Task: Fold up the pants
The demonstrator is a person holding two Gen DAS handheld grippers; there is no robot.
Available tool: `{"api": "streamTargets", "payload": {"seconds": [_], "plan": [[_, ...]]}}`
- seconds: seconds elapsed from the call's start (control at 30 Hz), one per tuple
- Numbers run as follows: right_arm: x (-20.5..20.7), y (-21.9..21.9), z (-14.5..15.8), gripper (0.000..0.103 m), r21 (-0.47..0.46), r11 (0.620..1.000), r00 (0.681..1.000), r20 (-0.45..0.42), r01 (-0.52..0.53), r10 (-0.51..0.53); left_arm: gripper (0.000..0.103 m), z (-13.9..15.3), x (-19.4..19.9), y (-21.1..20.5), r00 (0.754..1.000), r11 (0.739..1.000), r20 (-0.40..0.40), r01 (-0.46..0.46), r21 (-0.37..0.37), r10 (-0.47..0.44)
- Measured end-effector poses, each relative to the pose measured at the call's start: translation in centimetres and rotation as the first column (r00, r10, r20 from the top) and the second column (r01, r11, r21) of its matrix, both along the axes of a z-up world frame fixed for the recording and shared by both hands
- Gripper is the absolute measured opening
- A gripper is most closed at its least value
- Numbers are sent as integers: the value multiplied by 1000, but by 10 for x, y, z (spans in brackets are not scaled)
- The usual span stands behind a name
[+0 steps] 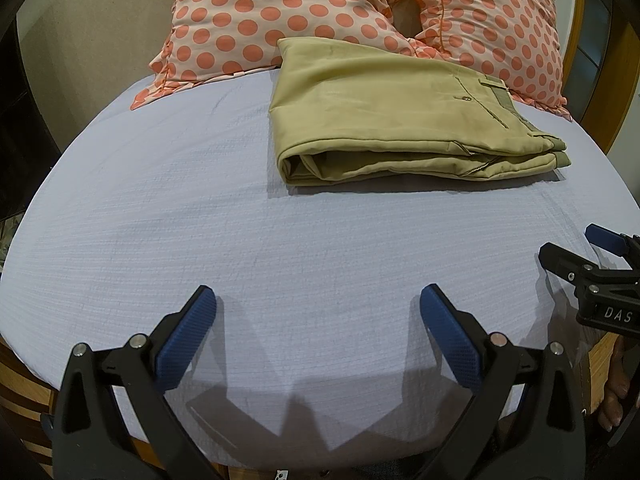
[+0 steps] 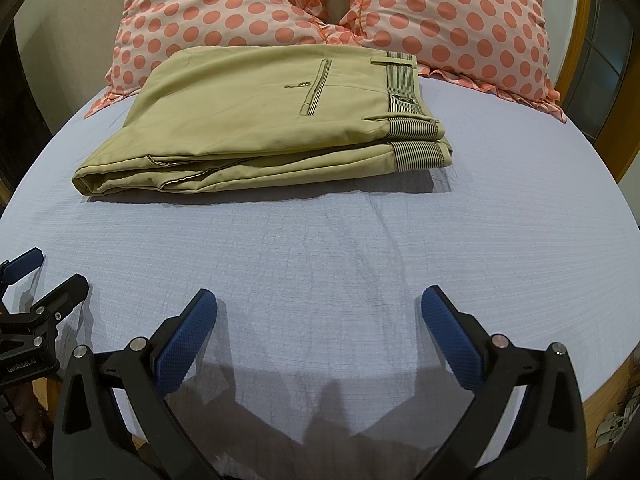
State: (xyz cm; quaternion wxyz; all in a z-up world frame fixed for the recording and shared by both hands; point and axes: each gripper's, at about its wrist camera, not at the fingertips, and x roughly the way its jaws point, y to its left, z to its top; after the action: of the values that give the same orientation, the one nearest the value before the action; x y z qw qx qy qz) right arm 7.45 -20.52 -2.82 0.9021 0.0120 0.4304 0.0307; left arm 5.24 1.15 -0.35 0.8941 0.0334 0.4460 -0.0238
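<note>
Pants [image 2: 256,120] sit folded, upper centre of frame; soft, light, prob. slumps if lifted. Best grab: thick folded edge. Left gripper [image 1: 318,308] & right gripper [image 2: 319,308] both released, holding nothing.

Soft, even indoor light leaves both views sharp, with claw shadows low on the bed sheet [image 1: 160,200] and strong fisheye bending and dark vignetting at the corners.

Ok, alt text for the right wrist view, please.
Khaki pants lie folded on a lavender bedsheet, touching polka-dot pillows behind. The right tongs hover open and empty in front, with the left tongs at the left edge.
</note>
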Motion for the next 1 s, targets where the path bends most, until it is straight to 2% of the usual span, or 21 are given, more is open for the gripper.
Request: {"api": "streamTargets", "payload": {"seconds": [1.0], "plan": [[0, 0, 1, 102, 0, 1000, 1000, -1, -1, 1, 101, 1, 4, 1, 1000, 1000, -27, -1, 2, 1]]}}
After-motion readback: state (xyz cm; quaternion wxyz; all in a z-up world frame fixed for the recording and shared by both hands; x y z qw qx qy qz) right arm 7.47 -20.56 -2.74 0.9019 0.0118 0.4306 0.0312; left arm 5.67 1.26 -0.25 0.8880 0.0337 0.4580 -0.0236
